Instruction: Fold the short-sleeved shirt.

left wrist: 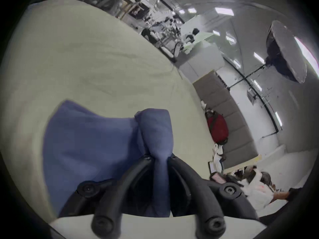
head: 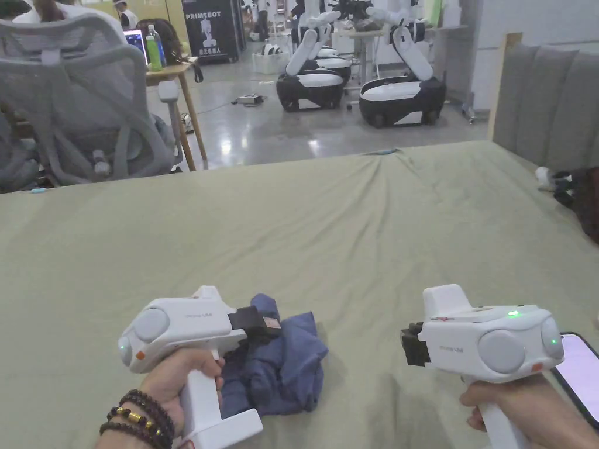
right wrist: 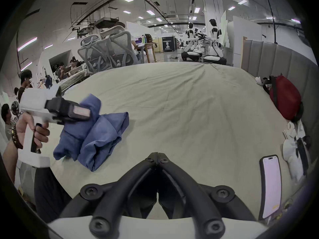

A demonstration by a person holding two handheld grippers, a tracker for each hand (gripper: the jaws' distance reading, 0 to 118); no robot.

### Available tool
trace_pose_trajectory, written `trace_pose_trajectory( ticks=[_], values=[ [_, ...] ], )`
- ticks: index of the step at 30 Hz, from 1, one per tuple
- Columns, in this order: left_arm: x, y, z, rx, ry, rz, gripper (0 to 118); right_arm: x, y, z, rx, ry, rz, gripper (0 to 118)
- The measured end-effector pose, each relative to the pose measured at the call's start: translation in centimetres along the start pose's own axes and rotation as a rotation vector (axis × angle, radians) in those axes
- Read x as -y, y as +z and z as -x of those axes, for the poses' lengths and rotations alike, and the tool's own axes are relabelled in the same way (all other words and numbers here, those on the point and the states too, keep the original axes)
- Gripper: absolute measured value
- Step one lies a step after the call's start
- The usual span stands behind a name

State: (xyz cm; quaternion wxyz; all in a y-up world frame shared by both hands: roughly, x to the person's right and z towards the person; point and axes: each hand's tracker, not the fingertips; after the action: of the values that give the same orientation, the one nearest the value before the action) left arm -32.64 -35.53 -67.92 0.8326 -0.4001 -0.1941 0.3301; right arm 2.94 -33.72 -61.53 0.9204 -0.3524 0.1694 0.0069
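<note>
Pinching crumpled shirt (left wrist: 89,148), left tool (left wrist: 159,158); right tool (right wrist: 158,154) clenched empty; phone (right wrist: 271,185) beside it.

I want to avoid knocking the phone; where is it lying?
The phone lies on the bed sheet at the head view's lower right edge, just beyond the right gripper, far from the blue shirt.

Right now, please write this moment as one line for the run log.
stage: shirt not yet folded | left gripper: shut on blue shirt, a bunch pinched | right gripper: shut, holds nothing, apart from shirt | shirt: crumpled on green sheet | phone: near right gripper
</note>
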Motion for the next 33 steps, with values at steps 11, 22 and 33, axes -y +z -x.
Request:
trace_pose_trajectory(
  ticks=[11, 22, 33],
  values=[
    [-0.5, 4.1, -1.6, 0.053, -0.065, -0.143, 118, 1.5, -0.2, -2.3, 0.029, -0.036, 0.027, 0],
    [1.8, 9.2, 2.5, -0.032, -0.081, -0.101, 0, 1.2, -1.7, -0.7, -0.029, -0.042, 0.021, 0],
    [2.4, -2.9, -1.4, 0.053, -0.155, 0.112, 0, 1.6, -0.6, -1.0, -0.021, -0.045, 0.020, 0]
  ],
)
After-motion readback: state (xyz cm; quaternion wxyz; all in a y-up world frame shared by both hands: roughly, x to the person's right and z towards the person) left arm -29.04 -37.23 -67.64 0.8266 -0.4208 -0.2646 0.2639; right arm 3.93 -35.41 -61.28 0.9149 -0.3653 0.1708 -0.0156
